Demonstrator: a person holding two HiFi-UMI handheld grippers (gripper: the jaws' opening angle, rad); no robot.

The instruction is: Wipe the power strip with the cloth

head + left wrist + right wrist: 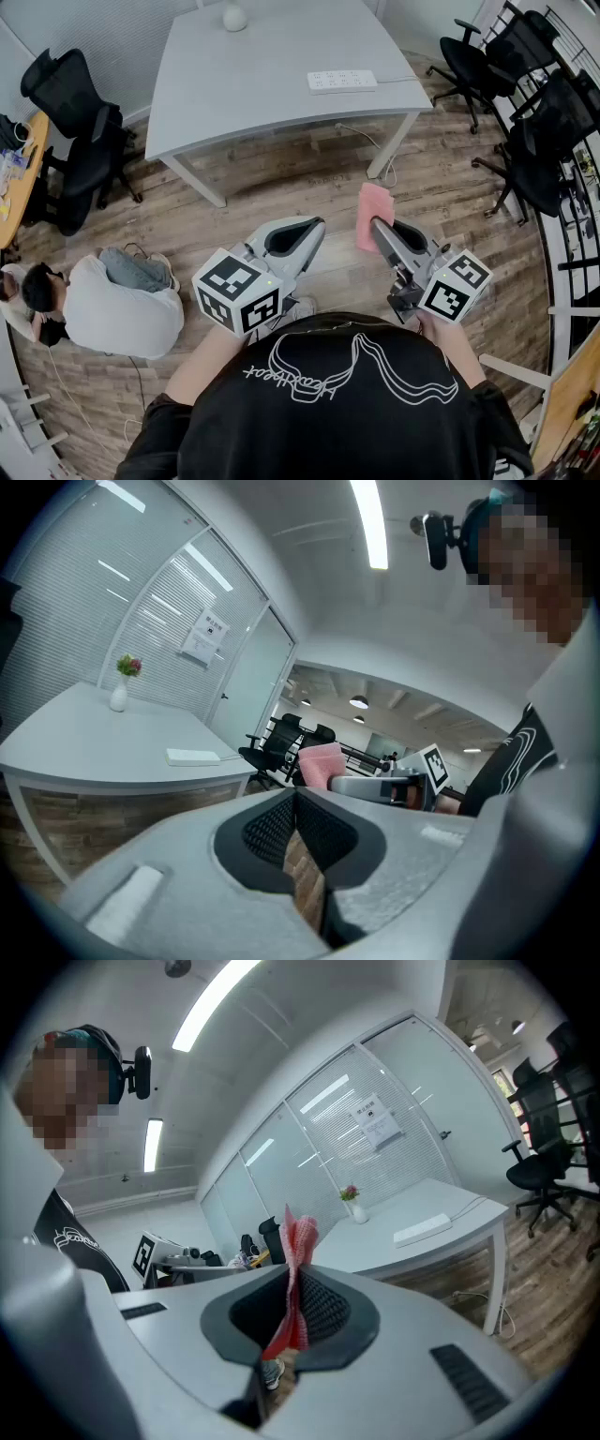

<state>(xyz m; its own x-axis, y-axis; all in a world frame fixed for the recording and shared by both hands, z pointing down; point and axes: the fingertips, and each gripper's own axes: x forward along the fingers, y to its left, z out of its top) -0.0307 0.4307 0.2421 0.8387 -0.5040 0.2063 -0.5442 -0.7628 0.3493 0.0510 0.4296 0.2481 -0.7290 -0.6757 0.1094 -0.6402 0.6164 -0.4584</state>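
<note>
My right gripper (377,225) has its jaws pinched tight on the pink cloth (375,208), which sticks out past the tips. My left gripper (312,228) has its jaws closed together with nothing between them. Both hang over the wooden floor (281,183), apart from the counter (253,84). The white power strip (342,82) lies toward the counter's near right corner.

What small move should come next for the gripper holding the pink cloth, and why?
Probably carry the right gripper forward toward the pale grey table. Its jaws are shut on the pink cloth, but the white rectangular power strip lies near the table's right edge, well apart from the cloth.
</note>
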